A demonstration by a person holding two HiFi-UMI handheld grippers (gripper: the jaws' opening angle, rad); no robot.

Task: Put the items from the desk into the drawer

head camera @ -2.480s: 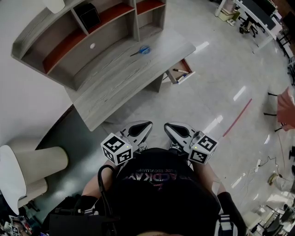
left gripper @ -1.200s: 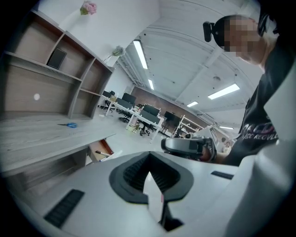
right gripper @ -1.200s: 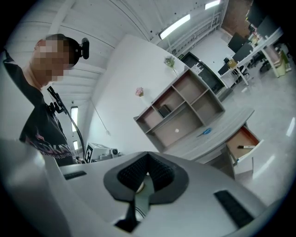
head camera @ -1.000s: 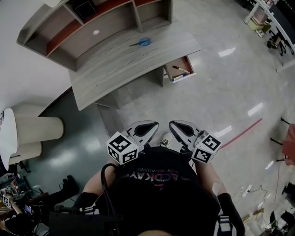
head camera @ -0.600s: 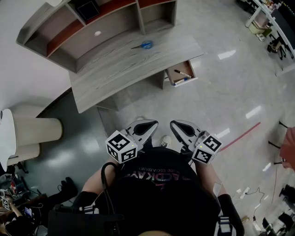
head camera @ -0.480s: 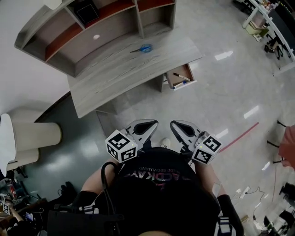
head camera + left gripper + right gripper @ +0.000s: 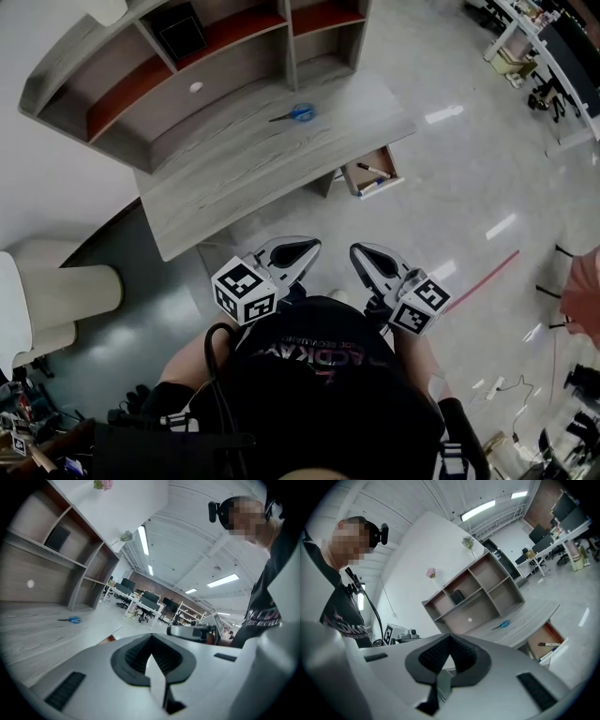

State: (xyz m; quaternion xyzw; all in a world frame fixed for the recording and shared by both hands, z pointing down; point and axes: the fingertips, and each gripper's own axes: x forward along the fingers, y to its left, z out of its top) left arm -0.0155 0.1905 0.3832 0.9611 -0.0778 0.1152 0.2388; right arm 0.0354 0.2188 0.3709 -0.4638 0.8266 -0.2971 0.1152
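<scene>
Left gripper (image 7: 289, 255) and right gripper (image 7: 373, 262), jaws closed on nothing, are well short of the desk (image 7: 234, 178); scissors (image 7: 292, 114) lie flat at 12 o'clock, the drawer (image 7: 360, 174) at 1 o'clock, so arriving unopened risks shoving them away.

Head view, against one second before:
- The surface (image 7: 234, 183), with the blue-handled scissors (image 7: 298, 113) and the open drawer (image 7: 370, 173), dropped lower in frame. It came closer to the left hand-held gripper (image 7: 305, 248) and the right hand-held gripper (image 7: 367, 258).
- The left hand-held gripper's marker cube rode slightly higher.
- The beige cylindrical object (image 7: 66, 289) at the left edge slid downward.
</scene>
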